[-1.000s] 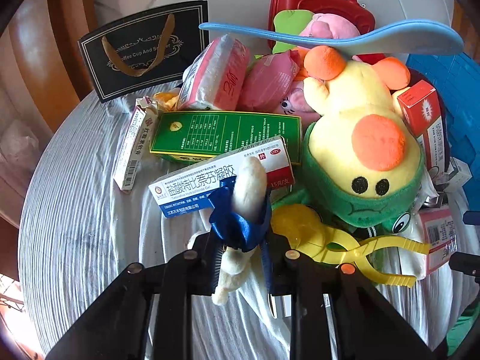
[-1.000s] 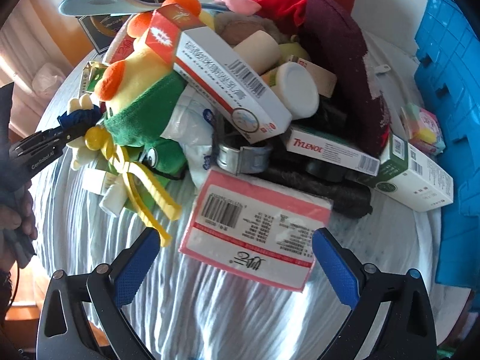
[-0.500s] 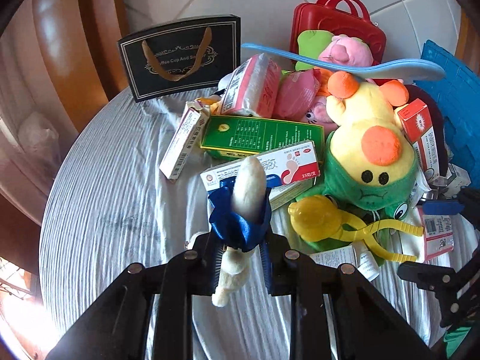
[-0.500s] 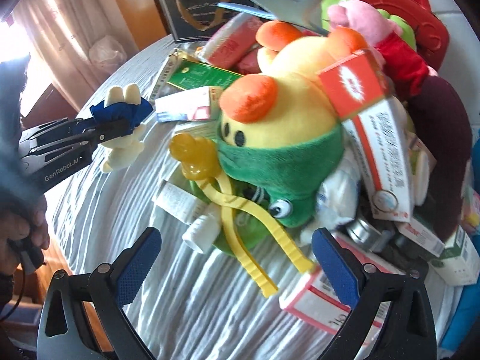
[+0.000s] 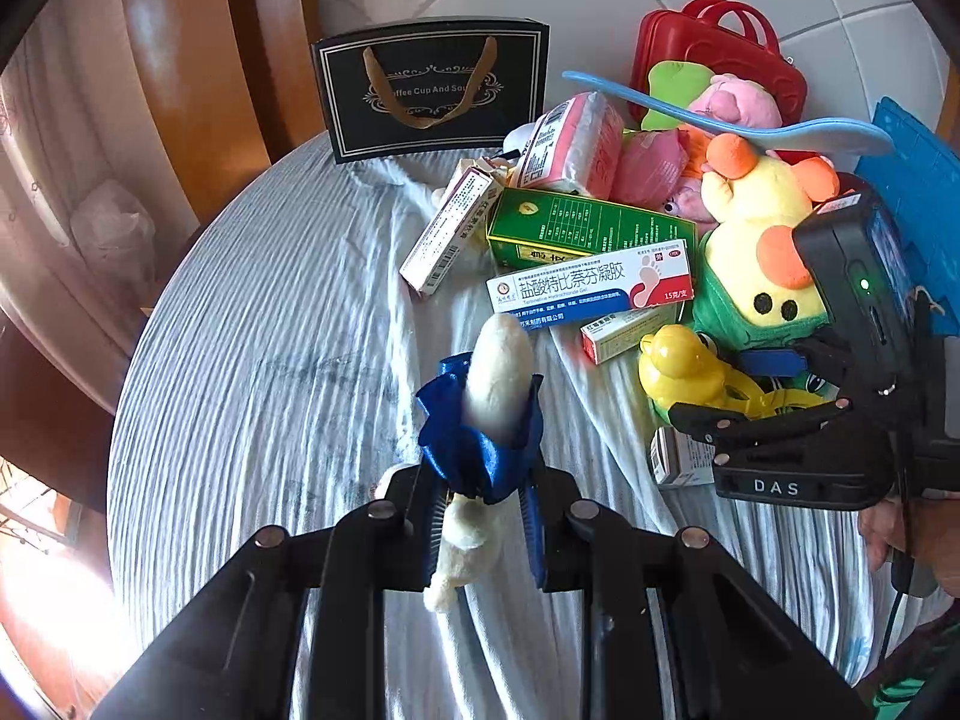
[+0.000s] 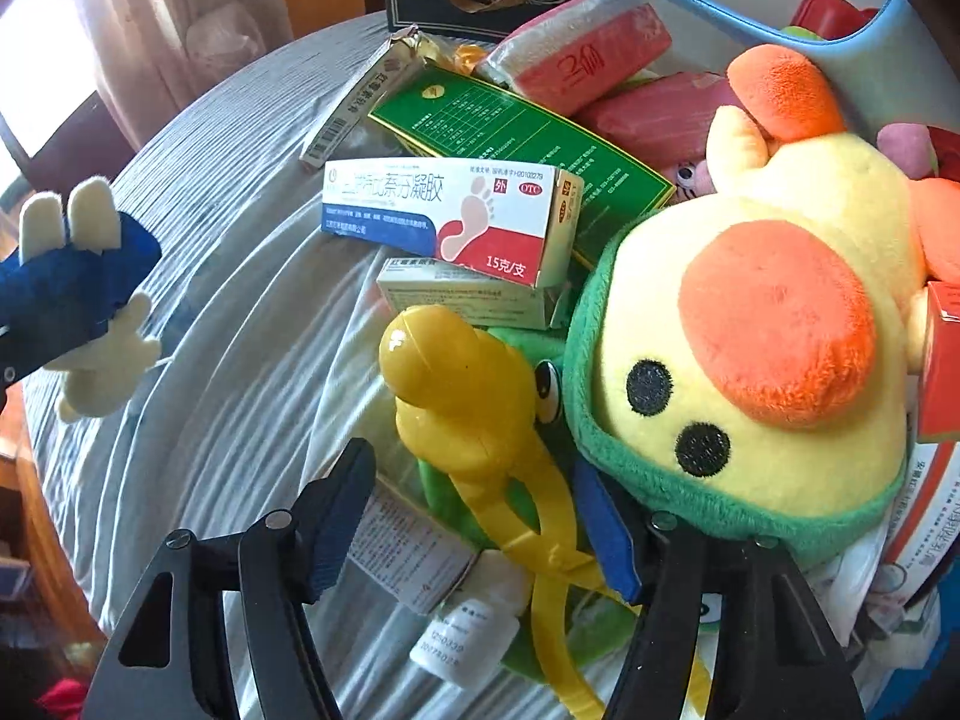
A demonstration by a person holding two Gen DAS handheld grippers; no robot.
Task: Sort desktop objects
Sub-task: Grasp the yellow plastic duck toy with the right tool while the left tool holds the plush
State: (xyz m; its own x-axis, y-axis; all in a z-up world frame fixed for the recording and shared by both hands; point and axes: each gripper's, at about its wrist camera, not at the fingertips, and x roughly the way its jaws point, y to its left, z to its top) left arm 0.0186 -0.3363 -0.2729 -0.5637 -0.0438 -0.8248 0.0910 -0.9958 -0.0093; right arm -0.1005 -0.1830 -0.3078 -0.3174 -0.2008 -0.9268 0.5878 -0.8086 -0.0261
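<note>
My left gripper is shut on a small cream plush toy with a blue bow, held above the grey striped tablecloth; the same toy shows at the left edge of the right wrist view. My right gripper points down over yellow duck-headed plastic tongs, which lie against a yellow-and-green plush. Its jaws are closing with the tong handles between them, and the left pad still stands apart from them. In the left wrist view the right gripper hovers over the tongs.
A pile fills the table's far right: a blue-and-white medicine box, a green box, pink packs, a blue insole and a red case. A black gift bag stands at the back. Small boxes and a white bottle lie under the tongs.
My left gripper has drawn back from the pile with the plush toy. The right gripper has swung left across the pile, dropped over the yellow tongs, and its jaws have narrowed.
</note>
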